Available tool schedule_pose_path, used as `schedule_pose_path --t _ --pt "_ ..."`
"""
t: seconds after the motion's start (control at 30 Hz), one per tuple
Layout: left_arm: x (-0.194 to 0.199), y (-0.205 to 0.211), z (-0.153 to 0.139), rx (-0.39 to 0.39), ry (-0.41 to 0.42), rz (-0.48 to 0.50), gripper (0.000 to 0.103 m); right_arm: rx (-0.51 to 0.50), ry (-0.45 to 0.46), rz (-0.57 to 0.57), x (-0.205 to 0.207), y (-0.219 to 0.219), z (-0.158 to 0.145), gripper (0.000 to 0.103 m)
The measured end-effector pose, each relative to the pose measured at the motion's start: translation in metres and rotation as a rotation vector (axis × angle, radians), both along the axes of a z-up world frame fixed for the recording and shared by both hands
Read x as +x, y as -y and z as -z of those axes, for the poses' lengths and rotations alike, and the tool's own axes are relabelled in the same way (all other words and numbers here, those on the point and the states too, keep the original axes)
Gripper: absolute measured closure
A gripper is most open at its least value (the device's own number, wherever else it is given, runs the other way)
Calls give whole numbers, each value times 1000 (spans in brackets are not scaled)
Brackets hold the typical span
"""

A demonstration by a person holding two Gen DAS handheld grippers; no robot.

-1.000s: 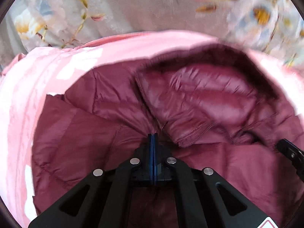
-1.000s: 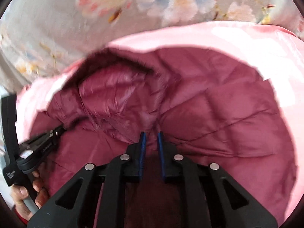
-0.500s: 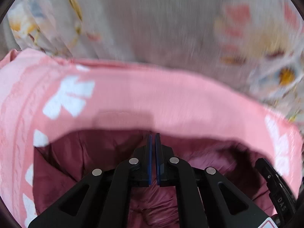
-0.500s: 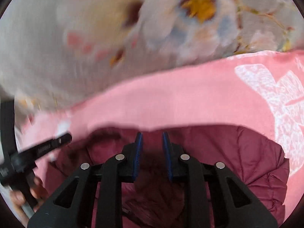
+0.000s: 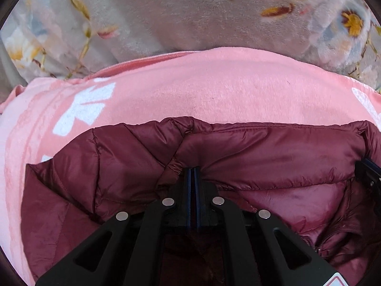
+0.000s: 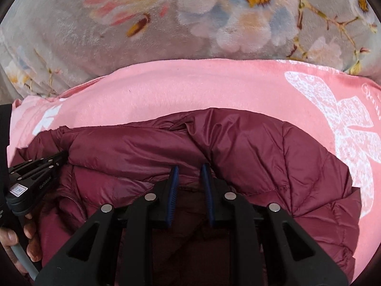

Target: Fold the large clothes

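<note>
A maroon quilted puffer jacket lies folded over on a pink blanket; it also shows in the right wrist view. My left gripper is shut on a fold of the jacket, its blue pads nearly touching. My right gripper holds the jacket's folded edge between its blue pads, with a gap bridged by fabric. The left gripper also shows at the left edge of the right wrist view, held by a hand. The right gripper's tip shows at the right edge of the left wrist view.
The pink blanket with white bow prints covers the surface under the jacket. A grey floral plush blanket lies beyond it, also in the right wrist view.
Both grippers have carried the jacket's edge forward over itself and come down. The hood and lining seen a second ago are now covered by the folded layer.
</note>
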State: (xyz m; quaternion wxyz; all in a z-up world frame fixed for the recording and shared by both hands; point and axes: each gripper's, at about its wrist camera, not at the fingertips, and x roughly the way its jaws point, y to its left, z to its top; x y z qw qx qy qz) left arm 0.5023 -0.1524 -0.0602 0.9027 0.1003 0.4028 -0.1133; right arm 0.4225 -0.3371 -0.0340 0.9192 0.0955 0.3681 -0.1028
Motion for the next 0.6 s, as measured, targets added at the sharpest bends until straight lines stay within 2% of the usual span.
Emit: schedule_pose_path --t 0.33,0.6 --pt "2 0 -4 -1 15 -3 99 -21 3 -2 0 -2 1 83" --pt "0 6 -3 50 34 -5 99 -37 1 0 1 -4 0 83"
